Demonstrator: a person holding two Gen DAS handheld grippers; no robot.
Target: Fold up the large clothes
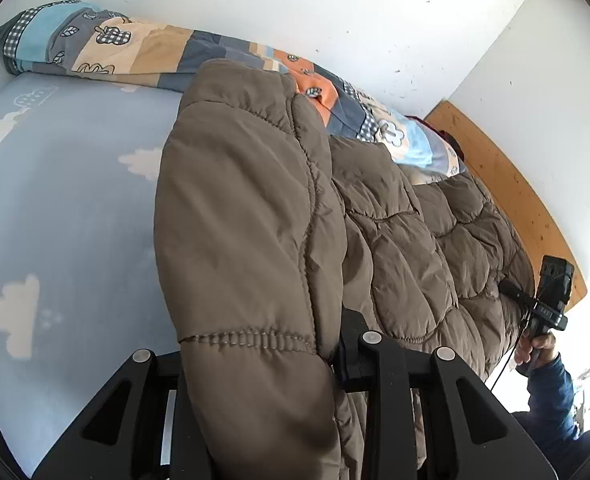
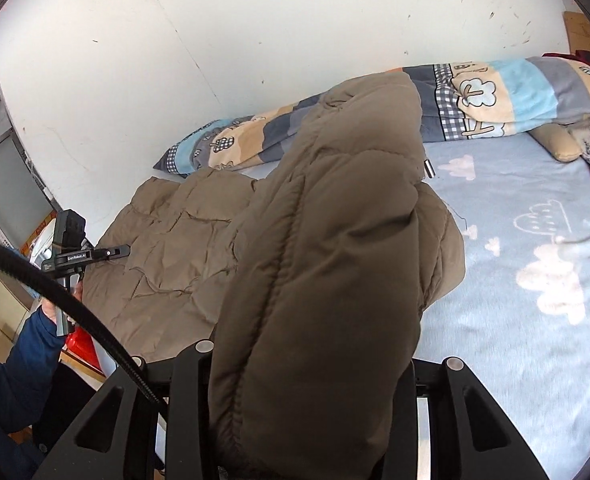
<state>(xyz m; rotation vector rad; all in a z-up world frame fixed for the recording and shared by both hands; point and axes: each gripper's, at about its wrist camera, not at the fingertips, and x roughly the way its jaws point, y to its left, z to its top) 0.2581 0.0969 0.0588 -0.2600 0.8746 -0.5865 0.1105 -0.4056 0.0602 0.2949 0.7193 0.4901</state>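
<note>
A blue cloud-print bed sheet (image 1: 67,208) is filling the left half of the left wrist view and the right half of the right wrist view, with a rolled patchwork quilt (image 2: 507,92) lying along the wall across the upper part of both. The task's garment, a brown quilted coat (image 2: 175,248), is spreading over the centre of the bed, and one bulky edge is hanging up toward each camera.

The left gripper (image 1: 263,364) is clamping a thick fold at the bottom centre of its view; the right gripper (image 2: 307,364) is pinching another fold the same way, and each shows small at the other view's edge.

The padding looks slippery and heavy, so it could be sliding out of either pinch as the fold goes over. Uneven pulling would probably be skewing the crease. The dangling metal zipper pull (image 2: 429,168), right of centre, could be snagging on the sheet.
</note>
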